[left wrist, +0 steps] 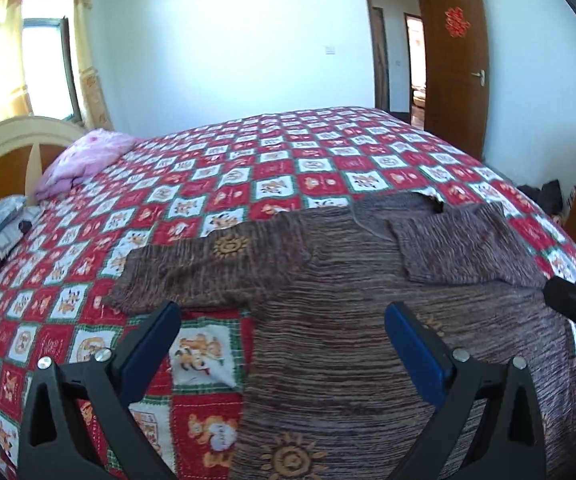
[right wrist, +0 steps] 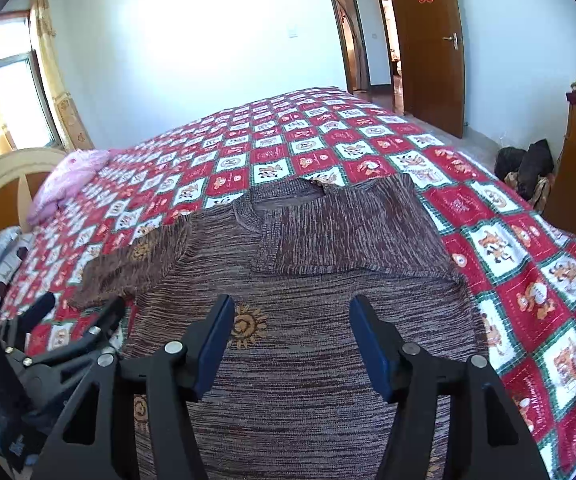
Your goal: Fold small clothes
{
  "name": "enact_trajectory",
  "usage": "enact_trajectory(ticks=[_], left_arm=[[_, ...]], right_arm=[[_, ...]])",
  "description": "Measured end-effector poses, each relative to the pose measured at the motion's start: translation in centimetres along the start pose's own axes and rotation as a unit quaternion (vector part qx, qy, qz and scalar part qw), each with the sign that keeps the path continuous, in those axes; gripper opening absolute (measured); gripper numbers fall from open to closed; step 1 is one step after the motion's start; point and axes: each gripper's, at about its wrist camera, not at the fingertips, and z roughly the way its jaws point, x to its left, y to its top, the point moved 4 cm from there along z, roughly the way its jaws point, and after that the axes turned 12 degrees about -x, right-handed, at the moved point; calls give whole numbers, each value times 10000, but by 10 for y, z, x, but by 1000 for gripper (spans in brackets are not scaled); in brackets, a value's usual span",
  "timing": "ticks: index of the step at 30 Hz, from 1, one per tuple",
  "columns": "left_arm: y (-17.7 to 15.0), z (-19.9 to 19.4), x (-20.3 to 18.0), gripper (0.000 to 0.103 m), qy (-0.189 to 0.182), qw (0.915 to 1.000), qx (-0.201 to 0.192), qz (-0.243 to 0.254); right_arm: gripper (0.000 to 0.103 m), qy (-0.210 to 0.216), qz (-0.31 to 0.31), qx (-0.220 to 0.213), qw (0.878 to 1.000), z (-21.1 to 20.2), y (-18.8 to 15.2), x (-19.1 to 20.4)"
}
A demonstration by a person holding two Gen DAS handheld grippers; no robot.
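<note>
Left wrist view: a brown knitted sweater (left wrist: 348, 320) lies flat on the bed (left wrist: 248, 168), filling the lower centre and right of the frame, its collar toward the upper right. One sleeve stretches out to the left over the red-and-white patchwork quilt; the other is folded across the chest at right centre. The sweater's left edge runs down the middle of the lower frame, with bare quilt to its left. Beyond the collar the quilt lies open up to the white wall. A pink pillow (left wrist: 84, 160) sits at the left by the headboard, well apart from the sweater.

The left claw (left wrist: 282, 320) is spread wide, blue pads apart, holding nothing; one finger is over quilt, the other over knit. Whether it touches the cloth cannot be told.

In the right wrist view the right claw (right wrist: 292, 320) is also spread, empty, pointing along the sweater body toward the collar. The left claw shows at lower left, just beside the outstretched sleeve.
</note>
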Motion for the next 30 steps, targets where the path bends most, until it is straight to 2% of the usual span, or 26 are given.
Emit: enact_trajectory(ticks=[3, 8, 15, 20, 24, 30], left_arm=[[0, -2, 18, 103, 109, 9997, -42, -194], [-2, 7, 45, 103, 539, 9983, -15, -211], [-19, 31, 94, 103, 932, 9915, 327, -846], [-28, 41, 117, 103, 1291, 9865, 479, -885], [-32, 44, 129, 103, 1360, 9838, 548, -1034], [-32, 47, 132, 103, 1326, 9839, 571, -1050]], right_arm=[[62, -154, -124, -73, 9998, -1, 5, 7], [62, -270, -282, -316, 9987, -4, 16, 22], [63, -454, -747, -558, 9946, 1, 28, 51], [63, -346, -1014, -525, 9929, 12, 28, 75], [63, -212, -1108, -441, 9926, 24, 25, 93], [63, -153, -1173, -401, 9922, 35, 21, 104]])
